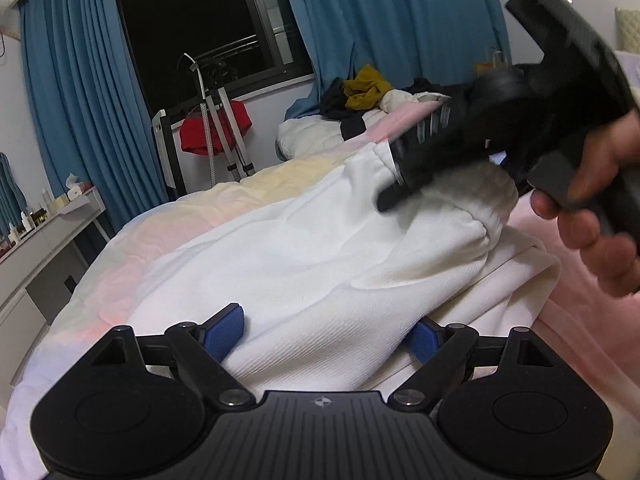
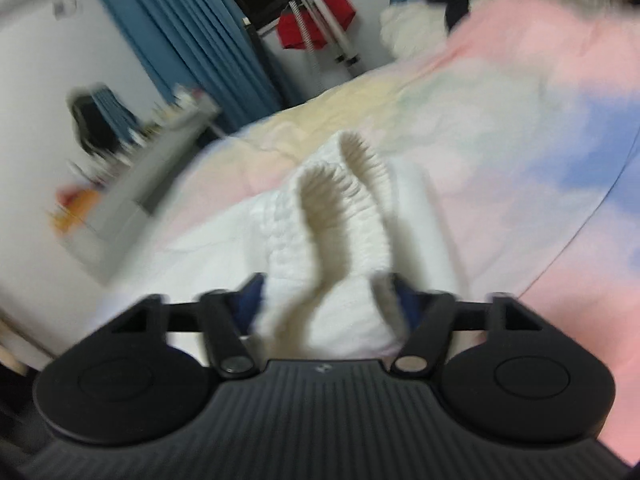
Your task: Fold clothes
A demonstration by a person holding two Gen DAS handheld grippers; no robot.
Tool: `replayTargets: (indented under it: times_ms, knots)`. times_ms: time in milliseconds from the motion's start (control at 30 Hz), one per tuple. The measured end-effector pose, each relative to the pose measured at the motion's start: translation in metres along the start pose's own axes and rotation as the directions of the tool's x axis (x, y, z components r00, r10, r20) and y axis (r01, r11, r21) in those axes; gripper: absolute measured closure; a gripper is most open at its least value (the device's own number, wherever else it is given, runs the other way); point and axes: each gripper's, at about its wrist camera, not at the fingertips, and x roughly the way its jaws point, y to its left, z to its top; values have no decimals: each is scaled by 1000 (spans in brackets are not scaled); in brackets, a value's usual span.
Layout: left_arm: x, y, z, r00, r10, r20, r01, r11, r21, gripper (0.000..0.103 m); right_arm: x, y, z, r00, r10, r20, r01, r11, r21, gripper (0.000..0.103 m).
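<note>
Looking out from the left tongs (image 1: 324,336): standing spread wide low over a bed, blue pads (image 1: 224,332) straddling a thick fold of a white garment (image 1: 300,256). Showing a thin shadowed gap beside the left-hand pad, so not pinching the cloth. Hiding part of the other pad under the fold.

Passing left to right beyond these tongs: far off to the left, a white dresser (image 1: 48,236) crowded with small bottles; above it, blue curtains (image 1: 80,100) framing a dark window; ahead and to the left, a metal rack (image 1: 224,132) carrying something red; straight ahead, the white garment stretching away across a pastel duvet (image 1: 160,216); farther ahead, a heap of dark and mustard clothes (image 1: 364,92). Ahead and to the right, reaching in blurred, the right tongs (image 1: 394,178), tips down on the garment's gathered elastic end, with the right hand (image 1: 600,232) wrapping the black handle.

Looking out from the right tongs in their own, heavily blurred view: pinching the white garment between the blue pads (image 2: 252,298), cloth filling the whole gap and spilling over the right-hand pad. Rising just ahead of the tips, two ribbed elastic openings (image 2: 344,200) standing side by side. Spreading to the right of these tongs, the duvet in pink and blue patches.
</note>
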Motion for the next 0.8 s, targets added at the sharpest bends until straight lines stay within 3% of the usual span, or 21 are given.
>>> replayTargets:
  times_ms: [33, 200, 333, 433, 533, 633, 733, 800]
  knots:
    - [1, 2, 2, 1000, -6, 1, 6, 1000, -8, 18, -2, 1, 0, 1000, -3, 14, 3, 1000, 6, 53]
    - [-24, 11, 8, 996, -65, 53, 69, 994, -80, 18, -23, 0, 7, 995, -3, 103, -2, 999, 49, 70]
    - [-52, 24, 14, 984, -127, 123, 145, 978, -152, 17, -49, -1, 16, 981, -23, 191, 10, 998, 67, 73]
    - [-70, 34, 17, 971, -152, 182, 187, 963, -195, 16, -41, -22, 10, 984, -99, 148, 84, 991, 103, 74]
    - [-75, 49, 20, 964, -173, 203, 223, 941, -253, 16, -26, -47, 2, 985, -148, 88, 133, 979, 153, 73]
    - [-69, 72, 20, 968, -171, 182, 228, 906, -357, 15, -24, -62, -2, 991, -107, 86, 85, 970, 226, 68]
    - [-54, 103, 15, 982, -132, 138, 181, 867, -464, 15, -35, -62, -1, 993, -50, 105, 21, 964, 265, 63]
    - [-39, 129, 10, 990, -105, 94, 139, 831, -538, 11, -43, -62, -4, 994, -44, 100, 14, 958, 285, 49]
